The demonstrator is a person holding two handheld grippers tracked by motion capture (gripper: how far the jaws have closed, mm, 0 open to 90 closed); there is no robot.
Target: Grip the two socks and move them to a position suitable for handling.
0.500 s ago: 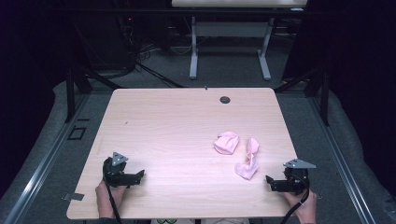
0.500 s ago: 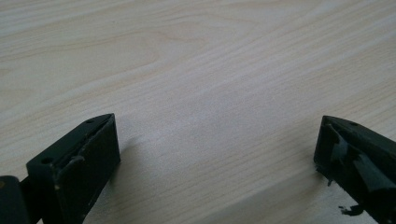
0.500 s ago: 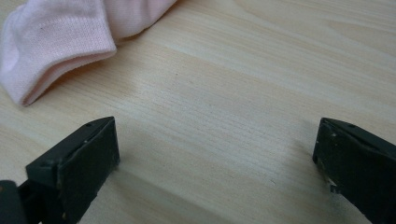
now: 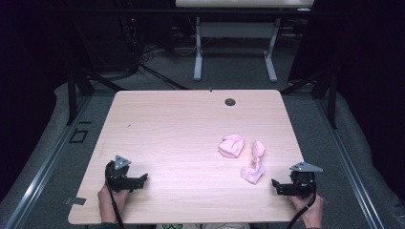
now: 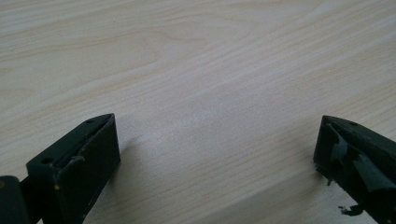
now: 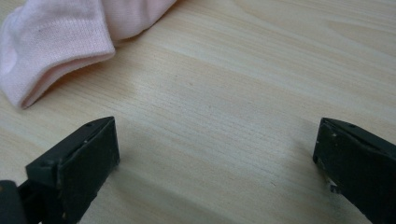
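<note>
**Bench stock: two pink socks, both tools idle and unchanged**

Change since half a second ago: none of note. Both tools and both socks sit where they sat in the high view; no approach has begun, so the work on the socks has not started.

- Left tool (image 4: 139, 180): near the front left corner of the bench (image 4: 167, 124), jaws spread wide, nothing between them; its own view has bare wood ahead.
- Right tool (image 4: 276, 185): near the front right edge, jaws likewise wide and empty, pointing towards the socks.
- Stretched sock (image 4: 254, 163): lies flat on the bench's right half, its near end close to the right tool but apart from it. Its cuff (image 6: 51, 46) appears at upper left in the right gripper view.
- Bunched sock (image 4: 231, 145): just beside the stretched one, slightly farther back, apparently not touching it.

Judgement: the right tool is best placed for the first pick-up.
</note>
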